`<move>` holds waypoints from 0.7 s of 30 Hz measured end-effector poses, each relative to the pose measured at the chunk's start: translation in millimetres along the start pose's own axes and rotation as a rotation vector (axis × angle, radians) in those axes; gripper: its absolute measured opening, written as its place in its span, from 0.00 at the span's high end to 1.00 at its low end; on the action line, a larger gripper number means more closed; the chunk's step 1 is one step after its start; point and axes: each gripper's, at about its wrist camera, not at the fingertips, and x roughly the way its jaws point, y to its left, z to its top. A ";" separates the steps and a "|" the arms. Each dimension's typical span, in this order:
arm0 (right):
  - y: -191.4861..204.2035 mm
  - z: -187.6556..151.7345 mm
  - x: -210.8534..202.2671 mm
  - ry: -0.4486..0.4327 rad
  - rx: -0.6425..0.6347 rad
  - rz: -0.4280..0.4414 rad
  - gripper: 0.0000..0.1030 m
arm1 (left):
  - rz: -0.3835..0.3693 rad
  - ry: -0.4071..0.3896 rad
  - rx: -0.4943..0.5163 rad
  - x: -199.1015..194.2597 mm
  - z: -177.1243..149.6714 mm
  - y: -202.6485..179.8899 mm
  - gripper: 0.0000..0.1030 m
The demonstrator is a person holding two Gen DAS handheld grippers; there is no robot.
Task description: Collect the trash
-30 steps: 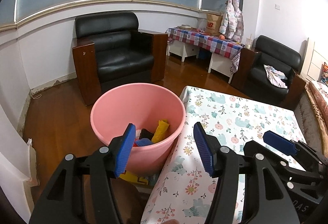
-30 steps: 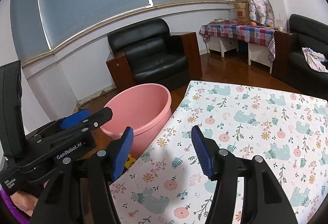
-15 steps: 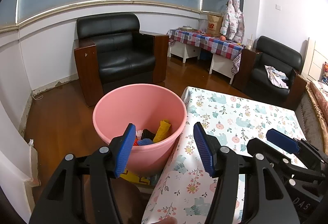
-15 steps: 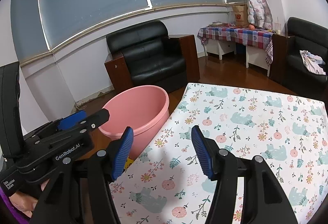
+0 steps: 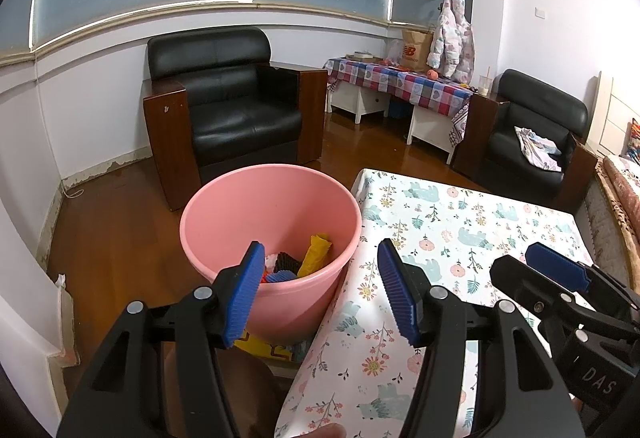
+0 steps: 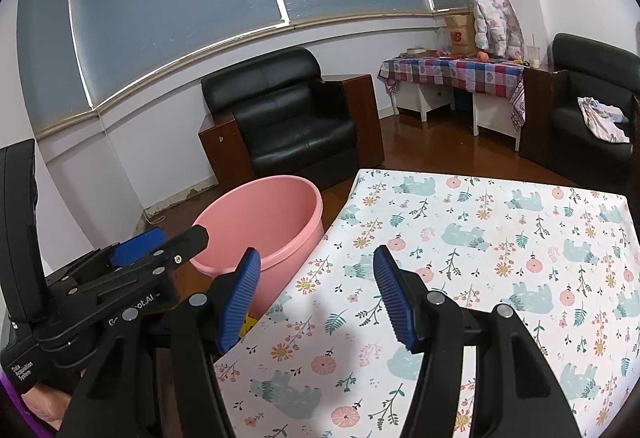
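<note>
The left tongs stand apart with nothing between the blue pads, hanging over the near rim of the pink bin and the left edge of the worktop. The right tongs are apart too and empty, above the worktop's near left part, just right of the left tongs. The bin sits on the wood floor, touching or just beside the worktop's left edge. The trash lies at the bottom of the bin: a yellow piece leaning on the right wall, a black piece beside it, and bits of blue, red and white nearer. The worktop's flower-and-bear cloth shows bare. A yellow thing lies on the floor at the bin's near foot. Far behind the bin stands a black armchair.
</note>
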 end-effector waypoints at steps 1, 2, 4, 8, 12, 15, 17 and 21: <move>0.0 -0.2 -0.3 -0.001 -0.001 0.000 0.44 | 0.000 -0.001 0.000 -0.1 0.0 -0.1 0.43; 0.0 0.0 0.0 0.000 0.000 0.000 0.44 | 0.000 -0.002 0.001 -0.1 0.0 -0.2 0.43; -0.1 -0.1 -0.1 -0.001 0.000 -0.001 0.44 | 0.000 -0.002 0.003 0.1 -0.1 -0.2 0.43; -2.0 0.8 -2.2 -0.004 0.002 0.000 0.44 | -0.002 -0.001 0.005 -1.0 -0.5 0.0 0.43; -3.4 2.2 -5.3 -0.008 0.005 -0.002 0.44 | -0.004 -0.001 0.006 -2.0 -0.6 -0.1 0.43; -4.3 2.6 -6.9 -0.009 0.008 -0.003 0.44 | -0.004 0.001 0.006 -2.8 -0.9 -0.8 0.43; -4.5 2.2 -7.1 -0.008 0.008 -0.004 0.44 | -0.005 0.000 0.006 -2.9 -1.0 -0.9 0.43; -4.8 0.8 -7.4 -0.010 0.011 -0.005 0.44 | -0.006 -0.002 0.009 -3.5 -1.7 -1.2 0.43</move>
